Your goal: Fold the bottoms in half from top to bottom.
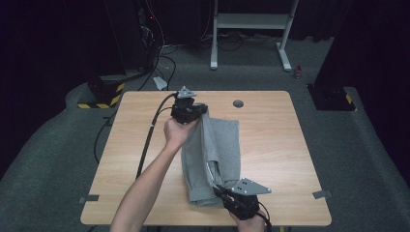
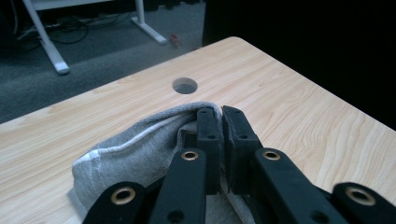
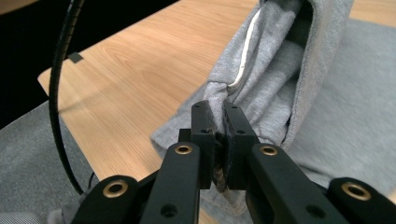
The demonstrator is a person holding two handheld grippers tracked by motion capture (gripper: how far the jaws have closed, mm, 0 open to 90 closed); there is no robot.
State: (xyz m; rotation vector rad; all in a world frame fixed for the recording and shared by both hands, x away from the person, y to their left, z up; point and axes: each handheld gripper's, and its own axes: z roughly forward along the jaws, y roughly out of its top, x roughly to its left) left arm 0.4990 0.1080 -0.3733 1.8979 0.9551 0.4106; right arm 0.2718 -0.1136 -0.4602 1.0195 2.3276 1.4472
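— Your left gripper (image 1: 202, 110) is clamped on the far end of the grey sweatpants (image 1: 212, 159), near the round cable hole (image 1: 238, 103)?

— Yes, and your right gripper (image 1: 220, 189) pinches the near end. You have the sweatpants lying lengthwise along the middle of the wooden table (image 1: 285, 145), one edge lifted.
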